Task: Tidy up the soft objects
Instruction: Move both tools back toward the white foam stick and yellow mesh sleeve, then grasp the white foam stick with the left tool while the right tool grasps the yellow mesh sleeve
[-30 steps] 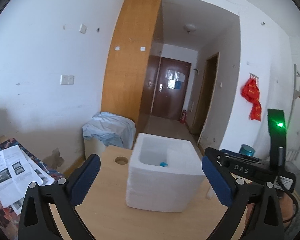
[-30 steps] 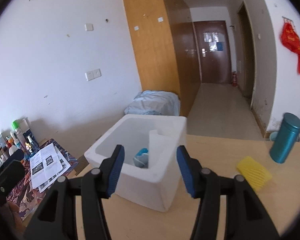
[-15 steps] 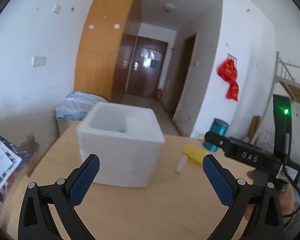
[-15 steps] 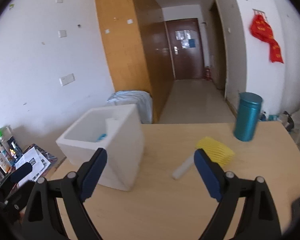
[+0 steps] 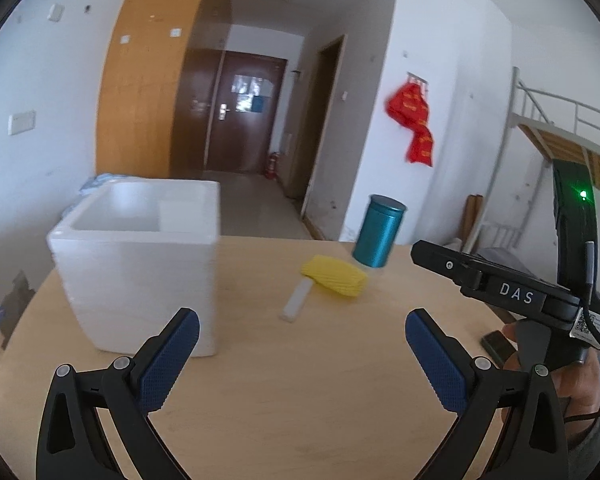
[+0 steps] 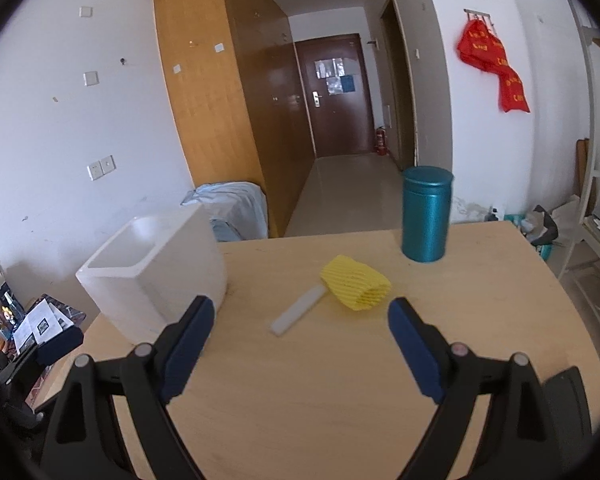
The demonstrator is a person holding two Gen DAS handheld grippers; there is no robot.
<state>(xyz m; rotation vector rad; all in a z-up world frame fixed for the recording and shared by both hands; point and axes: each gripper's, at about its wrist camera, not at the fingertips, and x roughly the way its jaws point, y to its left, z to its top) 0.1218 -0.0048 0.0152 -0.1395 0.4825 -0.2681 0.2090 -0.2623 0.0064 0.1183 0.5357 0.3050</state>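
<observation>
A white foam box [image 5: 140, 256] stands at the table's left; it also shows in the right wrist view [image 6: 156, 268]. A yellow foam net sleeve [image 5: 335, 275] lies on the table to its right, also in the right wrist view [image 6: 356, 282]. A white foam strip [image 5: 298, 300] lies beside the sleeve, also in the right wrist view [image 6: 298, 314]. My left gripper [image 5: 302, 354] is open and empty, nearer than these. My right gripper [image 6: 300, 344] is open and empty, just short of the strip and sleeve. Its body [image 5: 512, 300] shows at the right in the left wrist view.
A teal canister [image 6: 426, 220] stands upright behind the sleeve, also in the left wrist view [image 5: 378, 230]. A dark phone [image 5: 496, 346] lies near the table's right edge. Papers and bottles [image 6: 4, 312] sit left of the wooden table [image 6: 320, 420].
Both grippers have swung right, from the foam box toward the yellow sleeve and white strip. The right gripper's jaws have opened wider. The box now sits at the left in both views.
</observation>
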